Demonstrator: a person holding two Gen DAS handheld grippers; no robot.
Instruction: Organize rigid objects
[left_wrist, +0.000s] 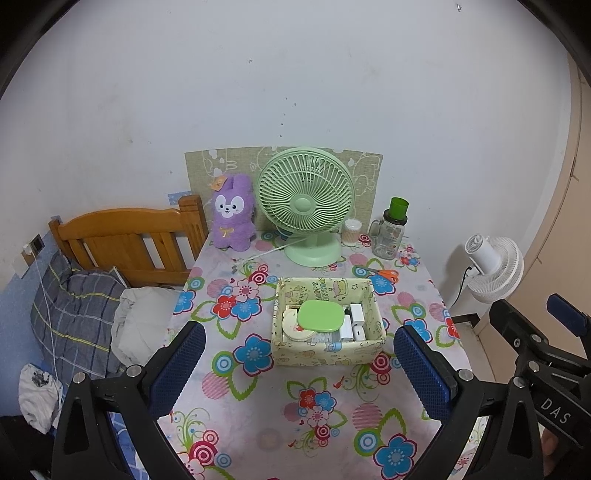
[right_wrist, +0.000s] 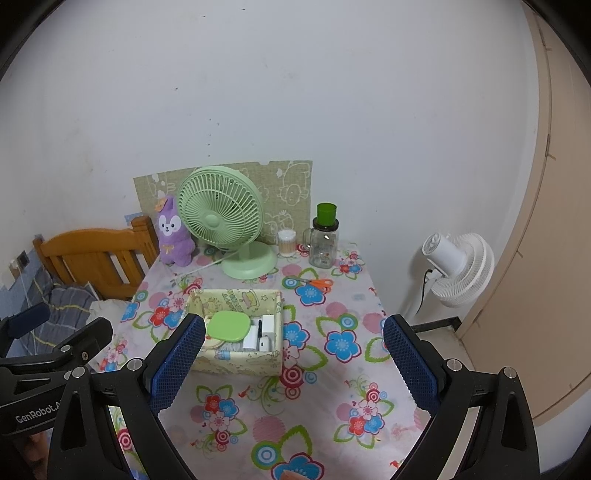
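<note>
A yellow patterned box (left_wrist: 327, 352) sits mid-table on the flowered cloth; it also shows in the right wrist view (right_wrist: 236, 363). Inside lie a green lid-like case (left_wrist: 320, 315), a round cream item (left_wrist: 295, 326) and white chargers (left_wrist: 355, 323). Orange-handled scissors (left_wrist: 384, 274) lie behind the box to the right. My left gripper (left_wrist: 299, 369) is open and empty, held just in front of the box. My right gripper (right_wrist: 293, 358) is open and empty, near the box's right front. Each gripper shows at the edge of the other's view.
A green desk fan (left_wrist: 306, 206), a purple plush rabbit (left_wrist: 233, 214), a cotton swab jar (left_wrist: 351, 232) and a glass jar with a green cup (left_wrist: 390, 230) stand along the back. A wooden bed frame (left_wrist: 125, 240) is left; a white fan (left_wrist: 493, 267) right.
</note>
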